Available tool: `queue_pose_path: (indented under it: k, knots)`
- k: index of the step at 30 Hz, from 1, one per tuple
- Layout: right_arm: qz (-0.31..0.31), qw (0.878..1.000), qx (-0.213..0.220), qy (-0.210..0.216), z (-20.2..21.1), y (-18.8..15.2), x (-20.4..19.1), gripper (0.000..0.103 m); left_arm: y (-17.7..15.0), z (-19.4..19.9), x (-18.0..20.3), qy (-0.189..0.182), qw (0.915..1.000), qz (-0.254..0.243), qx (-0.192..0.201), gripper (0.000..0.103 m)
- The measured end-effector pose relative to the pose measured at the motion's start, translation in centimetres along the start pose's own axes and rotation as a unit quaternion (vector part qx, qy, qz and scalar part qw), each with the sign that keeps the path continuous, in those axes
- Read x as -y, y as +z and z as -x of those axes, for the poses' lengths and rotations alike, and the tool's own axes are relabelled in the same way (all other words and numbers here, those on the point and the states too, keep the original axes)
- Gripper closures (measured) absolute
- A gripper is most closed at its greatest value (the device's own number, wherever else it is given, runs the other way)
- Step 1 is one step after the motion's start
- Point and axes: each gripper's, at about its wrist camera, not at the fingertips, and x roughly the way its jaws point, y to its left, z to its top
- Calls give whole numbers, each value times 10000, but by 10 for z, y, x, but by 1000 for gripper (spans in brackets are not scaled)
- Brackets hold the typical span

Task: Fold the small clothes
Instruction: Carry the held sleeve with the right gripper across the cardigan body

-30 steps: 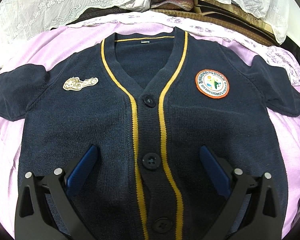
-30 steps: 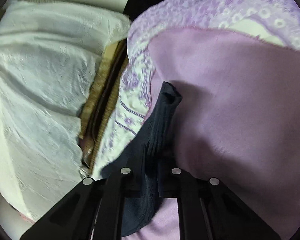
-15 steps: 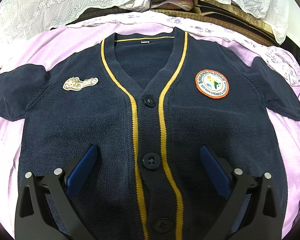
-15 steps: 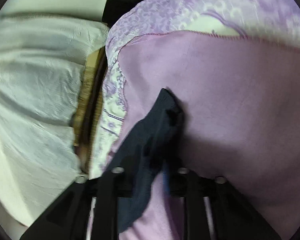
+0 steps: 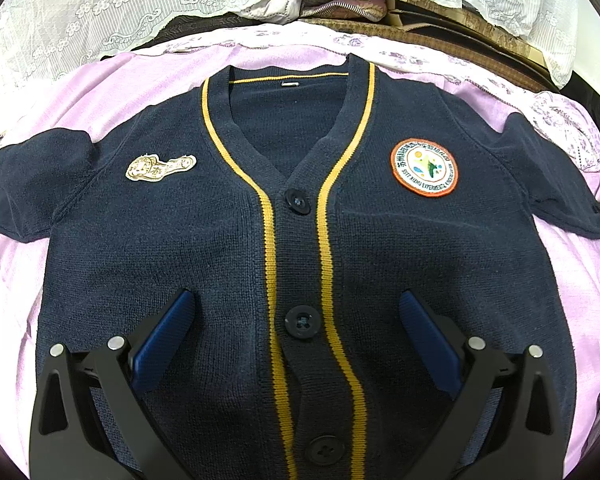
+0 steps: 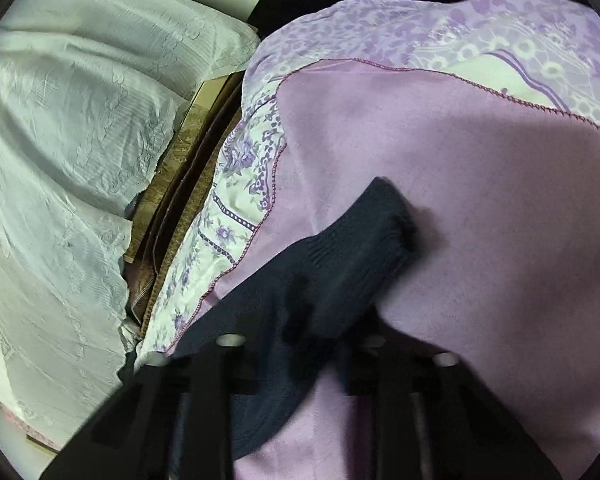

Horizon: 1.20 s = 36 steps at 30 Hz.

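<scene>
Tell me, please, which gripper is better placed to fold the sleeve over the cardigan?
Probably right: the right gripper is shut on the sleeve. The left gripper hovers open over the cardigan front.

Matt knitted wool cardigan (image 5: pixel 204 240) on soft pink fleece blanket (image 5: pixel 148 76), near white lace (image 5: pixel 100 12).

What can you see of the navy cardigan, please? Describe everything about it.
The navy cardigan is a knitted garment lying flat, front up, on a pink blanket. Yellow stripes edge its V-neck and buttoned placket; three dark buttons show. A round orange-rimmed badge and a cream patch sit on the chest. Both sleeves spread sideways. The left gripper hovers open above the lower front; the right gripper is shut on one sleeve.
</scene>
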Motion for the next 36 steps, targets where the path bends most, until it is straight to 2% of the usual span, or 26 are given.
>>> queue_pose_path:
  k: [2, 5, 7, 10, 12, 14, 16, 22, 23, 25, 26, 32, 36]
  knots:
    - [-242, 9987, 115, 434, 12, 4, 5, 94, 0, 1, -1, -21, 10000, 0, -3, 4]
    - [147, 9963, 420, 731, 33, 5, -16, 94, 0, 5, -5, -108, 9999, -1, -47, 4]
    - [414, 9940, 573, 829, 45, 4, -31, 94, 1, 13, -13, -201, 9998, 47, -42, 4]
    - [715, 9921, 627, 821, 54, 1, -45, 94, 5, 22, -29, -123, 9999, 110, 1, 4]
    - [610, 9943, 548, 680, 51, 2, -39, 94, 8, 27, -45, 115, 9998, 142, 49, 4]
    - [327, 9958, 387, 769, 49, 4, -29, 94, 12, 33, -64, 305, 9993, 169, 139, 4]
    - [178, 9955, 298, 883, 47, 3, -28, 94, 14, 39, -92, 651, 9970, 284, 300, 4]
    - [428, 9935, 229, 1030, 49, -8, -54, 94, -4, 32, -161, 1284, 9882, 649, 526, 4]
    - [469, 9932, 204, 1048, 50, -9, -57, 94, -7, 26, -168, 1302, 9874, 757, 484, 4]
    - [584, 9926, 131, 1053, 50, -14, -66, 94, -6, 13, -183, 909, 9886, 1191, 170, 4]
    - [618, 9923, 102, 1068, 51, -17, -68, 94, -5, 12, -187, 818, 9879, 1311, 154, 4]
    - [916, 9889, -112, 1166, 48, -35, -96, 94, -1, 10, -178, 978, 9889, 1098, 236, 4]
    - [1163, 9873, -206, 1066, 43, -44, -115, 94, -5, 10, -179, 973, 9892, 1079, 196, 4]
